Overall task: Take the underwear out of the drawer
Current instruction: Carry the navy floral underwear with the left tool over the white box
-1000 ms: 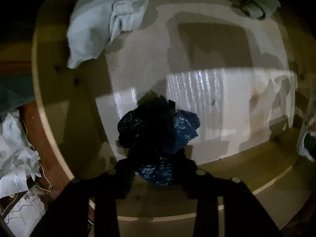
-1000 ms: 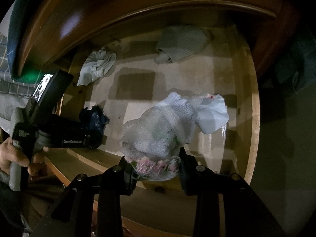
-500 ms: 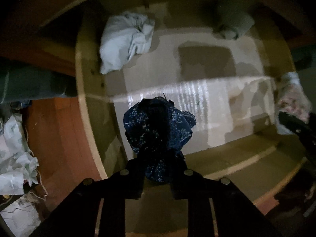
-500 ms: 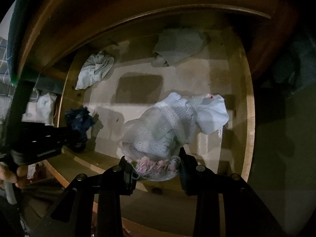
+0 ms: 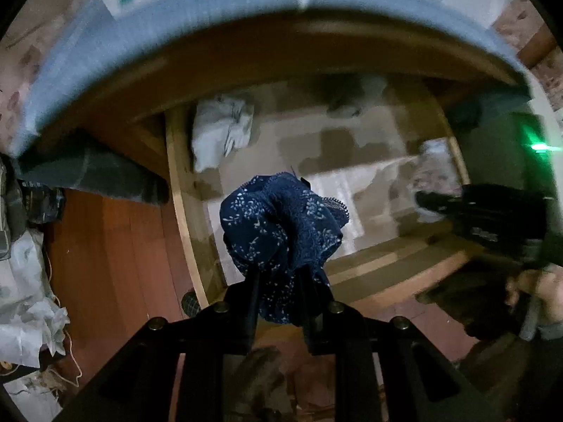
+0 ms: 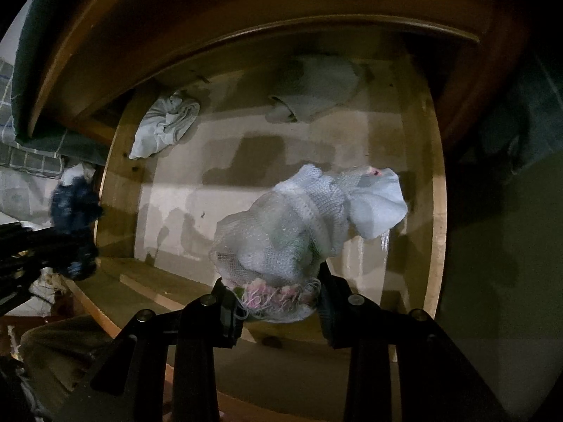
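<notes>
My left gripper [image 5: 279, 281] is shut on dark blue patterned underwear [image 5: 281, 225], which hangs bunched high above the open wooden drawer [image 5: 183, 197]. The same blue bundle [image 6: 75, 207] shows blurred at the left edge of the right wrist view. My right gripper [image 6: 274, 299] is shut on pale white lacy underwear with pink trim [image 6: 299, 232], held over the drawer's front right part. A light grey garment [image 6: 165, 123] lies in the drawer's far left corner. Another pale garment [image 6: 316, 91] lies at the far middle.
The drawer's front board [image 6: 147, 288] runs below both grippers. Above the drawer a dark wooden frame [image 6: 246, 10] overhangs. Crumpled white cloth [image 5: 24, 316] and reddish wood floor [image 5: 105, 263] lie left of the drawer. A person's hand [image 5: 542, 292] holds the right gripper's body.
My left gripper has risen well above the drawer with the blue underwear, so the drawer looks smaller and the bed edge comes into view. The right gripper has stayed put with its white bundle.
</notes>
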The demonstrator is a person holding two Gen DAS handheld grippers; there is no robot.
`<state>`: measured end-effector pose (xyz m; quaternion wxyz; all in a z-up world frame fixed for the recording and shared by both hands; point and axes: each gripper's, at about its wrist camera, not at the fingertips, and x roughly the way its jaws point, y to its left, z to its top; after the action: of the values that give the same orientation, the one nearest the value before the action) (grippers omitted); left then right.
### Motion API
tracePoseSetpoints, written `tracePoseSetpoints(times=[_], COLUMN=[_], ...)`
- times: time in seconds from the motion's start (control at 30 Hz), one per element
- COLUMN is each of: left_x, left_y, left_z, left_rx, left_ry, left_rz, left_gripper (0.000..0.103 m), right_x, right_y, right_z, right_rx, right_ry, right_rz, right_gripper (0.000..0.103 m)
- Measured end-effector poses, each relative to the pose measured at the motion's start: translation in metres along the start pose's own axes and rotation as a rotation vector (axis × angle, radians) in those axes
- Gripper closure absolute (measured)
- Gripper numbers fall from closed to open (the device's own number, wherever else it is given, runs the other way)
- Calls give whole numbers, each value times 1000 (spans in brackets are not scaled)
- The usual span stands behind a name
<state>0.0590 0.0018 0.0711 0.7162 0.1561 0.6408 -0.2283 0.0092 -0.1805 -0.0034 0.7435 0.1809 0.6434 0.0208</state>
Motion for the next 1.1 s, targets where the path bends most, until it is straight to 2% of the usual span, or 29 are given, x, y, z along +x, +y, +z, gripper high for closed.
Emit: tracePoseSetpoints(times=[0.23, 0.33, 0.43, 0.57, 0.67, 0.73, 0.83, 0.93, 1.1], left_x=[-56, -97, -151, -223, -253, -262, -263, -246, -214], left_y=[-20, -28, -30, -29, -28, -29, -29, -32, -41], left_z=[-10, -11, -8, 11, 38, 57, 85, 112, 148], left_rx=[34, 46, 54, 49, 37, 40, 29, 16, 27], left_ry=[-98, -162, -269, -430, -493, -512, -504, -488, -454], left_rz=[-46, -81, -127, -90, -64, -37, -18, 24, 27], left_gripper=[83, 83, 83, 83, 83, 83, 83, 83, 83], right_x=[2, 2, 3, 2, -1, 1, -2, -3, -5], right_y=[-1, -1, 0, 3, 5, 5, 6, 5, 4], right_z=[0, 0, -1, -2, -2, -1, -3, -2, -2], right_rx=[1, 3, 0, -6, -17, -26, -22, -17, -13], right_ry=[8, 8, 14, 13, -1, -1, -5, -8, -8], right_rz=[-2, 6, 2, 13, 10, -14, 4, 4, 16], right_gripper=[71, 71, 71, 71, 71, 71, 71, 71, 71])
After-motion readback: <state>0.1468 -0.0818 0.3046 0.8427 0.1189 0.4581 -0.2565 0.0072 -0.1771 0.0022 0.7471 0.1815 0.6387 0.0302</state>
